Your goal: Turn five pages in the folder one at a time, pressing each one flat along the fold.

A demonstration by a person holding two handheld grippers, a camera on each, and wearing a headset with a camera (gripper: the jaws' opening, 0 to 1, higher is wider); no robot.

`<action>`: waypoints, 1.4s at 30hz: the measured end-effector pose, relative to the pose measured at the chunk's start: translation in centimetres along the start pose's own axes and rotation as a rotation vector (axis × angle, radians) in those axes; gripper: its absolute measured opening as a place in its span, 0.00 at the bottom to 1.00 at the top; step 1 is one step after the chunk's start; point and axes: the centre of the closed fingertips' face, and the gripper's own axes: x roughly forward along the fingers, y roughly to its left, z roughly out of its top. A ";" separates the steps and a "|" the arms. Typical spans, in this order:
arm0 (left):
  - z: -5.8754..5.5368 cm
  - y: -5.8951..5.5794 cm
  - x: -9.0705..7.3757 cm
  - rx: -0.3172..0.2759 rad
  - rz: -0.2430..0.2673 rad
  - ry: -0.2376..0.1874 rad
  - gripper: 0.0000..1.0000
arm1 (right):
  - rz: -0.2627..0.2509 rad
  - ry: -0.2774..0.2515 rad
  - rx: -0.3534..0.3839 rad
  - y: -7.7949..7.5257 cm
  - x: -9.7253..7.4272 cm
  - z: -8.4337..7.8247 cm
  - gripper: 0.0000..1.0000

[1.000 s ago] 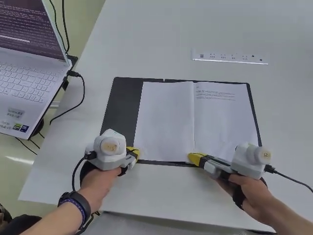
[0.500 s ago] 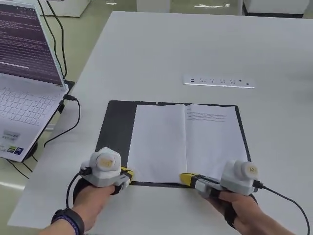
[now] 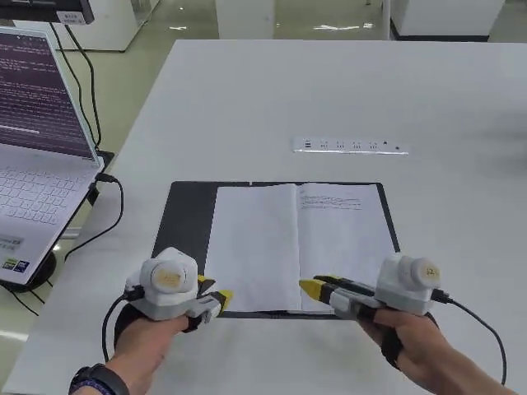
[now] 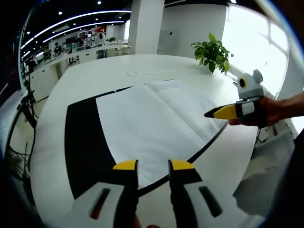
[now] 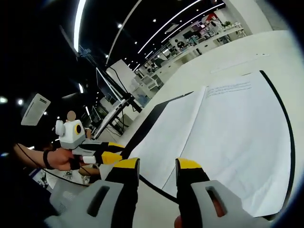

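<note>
The black folder (image 3: 186,220) lies open on the white table, with a blank white page (image 3: 251,245) on its left side and a page with a few printed lines (image 3: 346,234) on its right. My left gripper (image 3: 219,299) hovers at the near left corner of the blank page (image 4: 142,128). Its jaws stand a little apart with nothing between them. My right gripper (image 3: 311,287) points left over the near edge of the printed page (image 5: 237,128), close to the fold (image 3: 298,247). It is narrowly open and empty. The right gripper (image 4: 223,112) also shows in the left gripper view.
An open laptop (image 3: 33,164) stands at the left on a lower stand, and its cable (image 3: 115,218) trails onto the table beside the folder. A white power strip (image 3: 350,146) lies beyond the folder. A potted plant (image 4: 213,54) stands far off.
The head camera has tilted up, so the folder sits lower in view. Both grippers keep nearly the same places at the folder's near edge.
</note>
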 end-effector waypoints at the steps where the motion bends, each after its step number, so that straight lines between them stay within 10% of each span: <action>1: 0.2 -0.1 -0.1 0.000 -0.001 -0.008 0.24 | -0.010 -0.001 -0.010 -0.2 -0.3 0.1 0.31; 21: 5.3 0.5 -5.0 0.056 0.030 -0.130 0.36 | -0.140 -0.045 -0.202 -1.1 -6.0 3.9 0.50; 42: 4.2 1.8 -10.4 0.039 0.073 -0.165 0.59 | -0.243 -0.097 -0.211 -0.7 -11.9 3.8 0.63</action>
